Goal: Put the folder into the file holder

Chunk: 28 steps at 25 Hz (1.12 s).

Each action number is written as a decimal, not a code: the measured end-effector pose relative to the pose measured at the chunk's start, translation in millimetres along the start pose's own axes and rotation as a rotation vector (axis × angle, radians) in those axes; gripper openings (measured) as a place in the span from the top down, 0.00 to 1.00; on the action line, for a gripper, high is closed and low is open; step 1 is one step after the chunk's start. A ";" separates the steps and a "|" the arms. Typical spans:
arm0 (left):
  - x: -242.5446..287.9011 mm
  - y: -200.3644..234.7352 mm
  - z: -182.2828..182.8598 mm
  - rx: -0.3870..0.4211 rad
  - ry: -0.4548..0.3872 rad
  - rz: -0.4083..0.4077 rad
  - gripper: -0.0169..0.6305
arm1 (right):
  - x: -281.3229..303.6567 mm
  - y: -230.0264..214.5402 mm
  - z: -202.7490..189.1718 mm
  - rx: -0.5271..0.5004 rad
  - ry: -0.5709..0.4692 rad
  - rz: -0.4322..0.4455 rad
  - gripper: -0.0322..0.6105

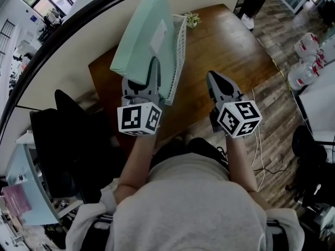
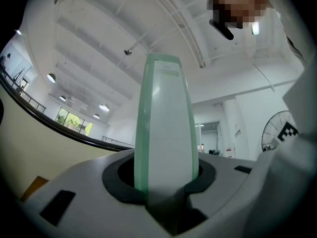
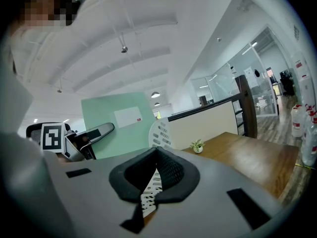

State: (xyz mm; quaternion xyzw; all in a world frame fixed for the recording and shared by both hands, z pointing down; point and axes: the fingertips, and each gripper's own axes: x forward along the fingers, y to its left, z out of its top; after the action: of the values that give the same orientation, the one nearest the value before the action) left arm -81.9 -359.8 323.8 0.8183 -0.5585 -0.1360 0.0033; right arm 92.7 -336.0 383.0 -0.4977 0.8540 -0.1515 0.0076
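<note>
A mint-green folder (image 1: pixel 142 41) with a white label is held up off the wooden table (image 1: pixel 230 46), with my left gripper (image 1: pixel 151 73) shut on its lower edge. In the left gripper view the folder (image 2: pixel 166 133) stands edge-on between the pads. Just to the folder's right, the white perforated file holder (image 1: pixel 180 54) stands on the table, touching or nearly touching it. My right gripper (image 1: pixel 213 81) hovers over the table's front right, shut and holding nothing. Its own view shows the folder (image 3: pixel 119 125), the left gripper (image 3: pixel 88 137) and the file holder (image 3: pixel 161 132) ahead.
A small potted plant (image 1: pixel 192 19) sits at the table's far edge behind the holder. A black office chair (image 1: pixel 65 140) stands at the left. Water jugs (image 1: pixel 306 61) stand on the floor at the right, with cables (image 1: pixel 259 156) near my feet.
</note>
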 end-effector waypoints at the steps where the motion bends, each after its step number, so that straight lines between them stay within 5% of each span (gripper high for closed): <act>1: 1.3 0.5 -2.3 -0.007 0.005 0.001 0.70 | 1.6 -0.3 -0.9 0.000 0.003 0.002 0.93; 28: 11.0 6.3 -63.6 -0.029 0.135 -0.026 0.69 | 36.7 -4.7 -23.1 0.030 0.070 0.045 0.93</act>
State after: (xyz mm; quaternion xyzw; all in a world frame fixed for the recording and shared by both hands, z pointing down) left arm -69.6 -381.6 383.7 0.8327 -0.5442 -0.0884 0.0511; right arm 74.3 -363.6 411.3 -0.4726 0.8623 -0.1814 -0.0116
